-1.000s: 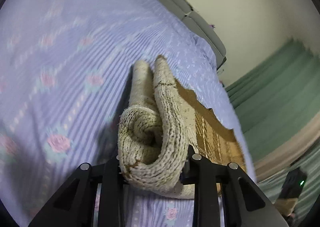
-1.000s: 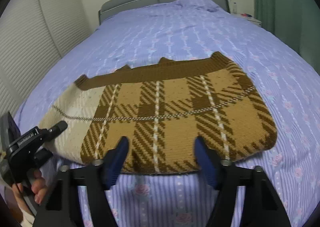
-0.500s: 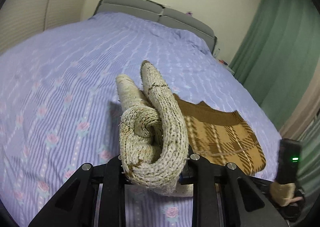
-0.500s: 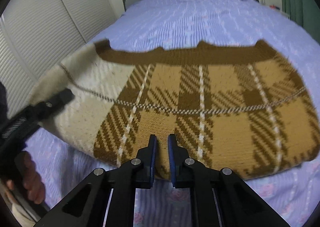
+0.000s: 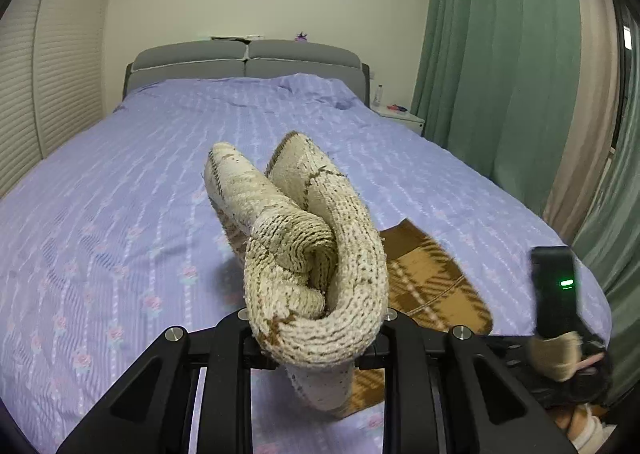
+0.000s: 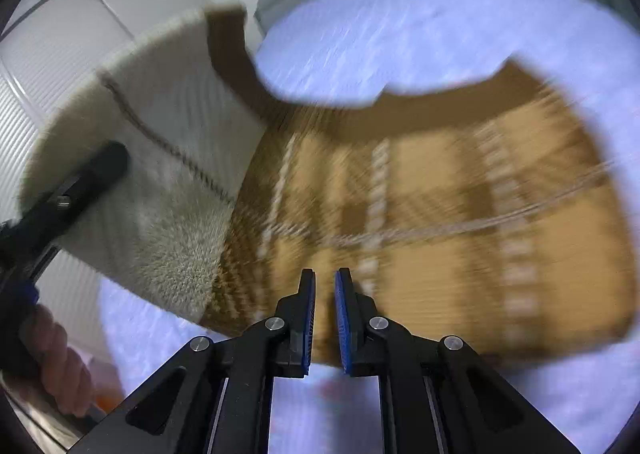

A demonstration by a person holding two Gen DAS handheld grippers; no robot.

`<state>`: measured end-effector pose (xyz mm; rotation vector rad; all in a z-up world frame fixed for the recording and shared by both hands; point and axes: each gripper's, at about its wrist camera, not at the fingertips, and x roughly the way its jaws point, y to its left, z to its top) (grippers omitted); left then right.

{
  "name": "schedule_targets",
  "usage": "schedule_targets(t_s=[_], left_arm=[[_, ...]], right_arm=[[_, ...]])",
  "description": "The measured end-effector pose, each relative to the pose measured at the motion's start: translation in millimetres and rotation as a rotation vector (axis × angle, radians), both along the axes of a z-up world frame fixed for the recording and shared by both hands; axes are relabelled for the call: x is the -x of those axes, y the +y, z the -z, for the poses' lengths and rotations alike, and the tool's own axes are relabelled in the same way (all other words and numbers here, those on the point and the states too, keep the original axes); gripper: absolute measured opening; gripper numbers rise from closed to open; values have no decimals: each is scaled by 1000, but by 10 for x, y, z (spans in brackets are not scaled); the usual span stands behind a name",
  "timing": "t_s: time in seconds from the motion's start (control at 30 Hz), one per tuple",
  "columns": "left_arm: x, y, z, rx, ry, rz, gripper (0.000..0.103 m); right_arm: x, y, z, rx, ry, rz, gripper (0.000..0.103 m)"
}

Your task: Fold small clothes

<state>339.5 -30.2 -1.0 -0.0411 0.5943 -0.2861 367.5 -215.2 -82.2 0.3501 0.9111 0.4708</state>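
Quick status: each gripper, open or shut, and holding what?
Left gripper: shut on a bunched cream part of the brown plaid knit garment.
Right gripper: shut on the garment's near hem.

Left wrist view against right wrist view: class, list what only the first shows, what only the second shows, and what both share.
Only the left wrist view shows the green curtain, the nightstand, and the left gripper shut on a bunched cream end of the knit garment.

Only the right wrist view shows the garment's brown plaid panel spread wide, and the right gripper shut on its near edge.

Both share the garment, the purple floral bedspread, the grey headboard and the slatted white doors.
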Motion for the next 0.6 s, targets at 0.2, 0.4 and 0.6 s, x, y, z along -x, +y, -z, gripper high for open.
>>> schedule_targets(t_s=[0.2, 0.4, 0.6], left_arm=[[-94, -66, -64, 12, 10, -35, 25], [-200, -32, -112, 45, 41, -24, 24], [-219, -109, -99, 2, 46, 9, 25]], right_arm=[[-25, -443, -125, 13, -3, 16, 13], [-401, 81, 5, -16, 57, -117, 13], [-787, 244, 234, -105, 161, -85, 13]])
